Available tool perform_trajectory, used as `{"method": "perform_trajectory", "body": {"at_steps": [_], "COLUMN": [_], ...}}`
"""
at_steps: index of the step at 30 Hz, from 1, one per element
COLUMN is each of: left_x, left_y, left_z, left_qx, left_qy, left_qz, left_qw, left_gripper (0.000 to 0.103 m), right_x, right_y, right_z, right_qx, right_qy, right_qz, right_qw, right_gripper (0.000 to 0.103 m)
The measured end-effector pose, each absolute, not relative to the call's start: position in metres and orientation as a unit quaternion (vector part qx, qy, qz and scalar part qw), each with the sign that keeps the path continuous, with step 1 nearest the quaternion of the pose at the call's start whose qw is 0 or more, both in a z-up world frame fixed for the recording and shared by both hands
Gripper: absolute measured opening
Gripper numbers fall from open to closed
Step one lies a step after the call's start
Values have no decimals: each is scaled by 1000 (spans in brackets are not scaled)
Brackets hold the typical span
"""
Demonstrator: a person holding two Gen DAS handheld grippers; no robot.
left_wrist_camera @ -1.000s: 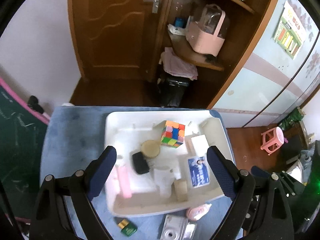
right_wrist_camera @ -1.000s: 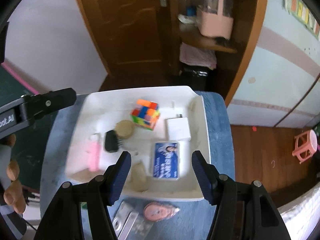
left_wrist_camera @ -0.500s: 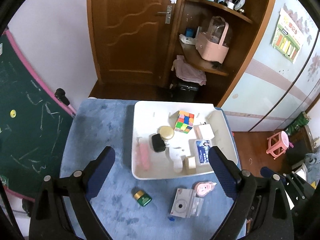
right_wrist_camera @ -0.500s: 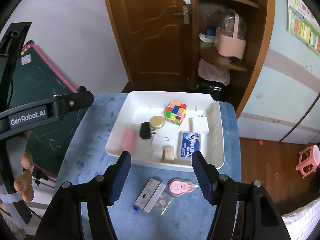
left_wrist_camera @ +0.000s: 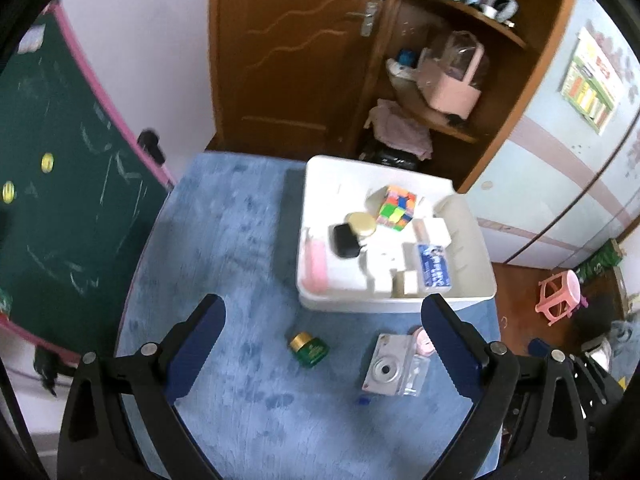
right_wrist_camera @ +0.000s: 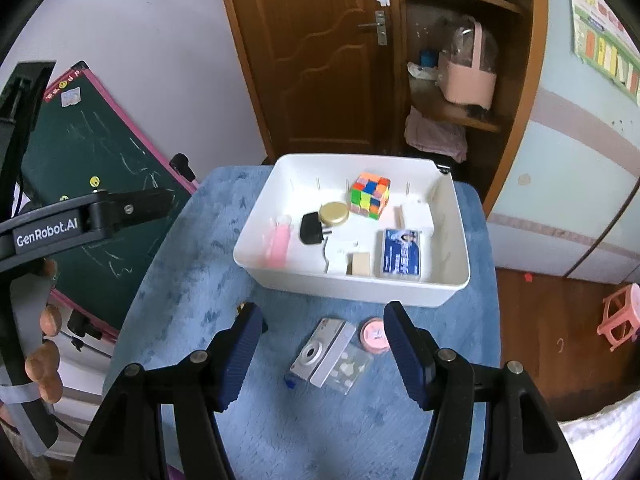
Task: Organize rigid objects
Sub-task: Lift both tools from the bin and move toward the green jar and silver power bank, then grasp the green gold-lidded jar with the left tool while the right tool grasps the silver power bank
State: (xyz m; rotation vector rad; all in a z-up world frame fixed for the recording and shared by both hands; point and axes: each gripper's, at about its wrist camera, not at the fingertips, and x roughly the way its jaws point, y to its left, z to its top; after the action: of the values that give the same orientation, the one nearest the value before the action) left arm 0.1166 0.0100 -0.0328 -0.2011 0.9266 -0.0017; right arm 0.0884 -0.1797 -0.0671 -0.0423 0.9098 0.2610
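Note:
A white tray point(left_wrist_camera: 380, 305) point(right_wrist_camera: 352, 292) on the blue cloth holds a colour cube point(left_wrist_camera: 396, 208) point(right_wrist_camera: 370, 196), a gold-lidded jar point(left_wrist_camera: 362, 224), a black charger point(left_wrist_camera: 344, 240), a pink tube point(left_wrist_camera: 316, 260), a blue card box point(left_wrist_camera: 434, 272) and white boxes. In front of the tray lie a green jar point(left_wrist_camera: 308, 350), a silver camera point(left_wrist_camera: 386, 366) point(right_wrist_camera: 316, 354) on a clear bag, and a pink round tape point(left_wrist_camera: 422, 340) point(right_wrist_camera: 374, 336). My left gripper point(left_wrist_camera: 322, 308) hangs wide open above the jar and camera. My right gripper point(right_wrist_camera: 323, 312) is open above the camera, holding nothing.
A green chalkboard point(left_wrist_camera: 60, 168) leans at the table's left edge. Behind the table are a wooden door point(right_wrist_camera: 320, 60) and shelves with a pink basket point(right_wrist_camera: 470, 76). A pink stool point(right_wrist_camera: 622, 316) stands on the floor at the right. A hand point(right_wrist_camera: 44, 360) holds the left gripper's handle.
Both grippers have drawn back from over the tray toward the near side of the table. The green jar, camera and pink tape now lie between and ahead of the fingers.

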Motion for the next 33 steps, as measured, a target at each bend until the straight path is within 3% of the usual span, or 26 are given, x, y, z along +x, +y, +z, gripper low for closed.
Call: {"method": "perform_trajectory", "body": {"at_steps": [20,33], "left_x": [138,172], "left_y": [24,19], "left_z": [-170,-216], "left_qx": [-134,-197], "left_qy": [559,602], "left_qz": [21,31], "left_qw": [818,773], "left_gripper": [99,99], "right_x": [70,124], "right_y": [-169,-183], "right_z": [-182,-229], "right_qx": [3,62], "right_qy": [479,507], "right_qz": [121,99], "right_qw": [869,854], "right_gripper": [64,64]}}
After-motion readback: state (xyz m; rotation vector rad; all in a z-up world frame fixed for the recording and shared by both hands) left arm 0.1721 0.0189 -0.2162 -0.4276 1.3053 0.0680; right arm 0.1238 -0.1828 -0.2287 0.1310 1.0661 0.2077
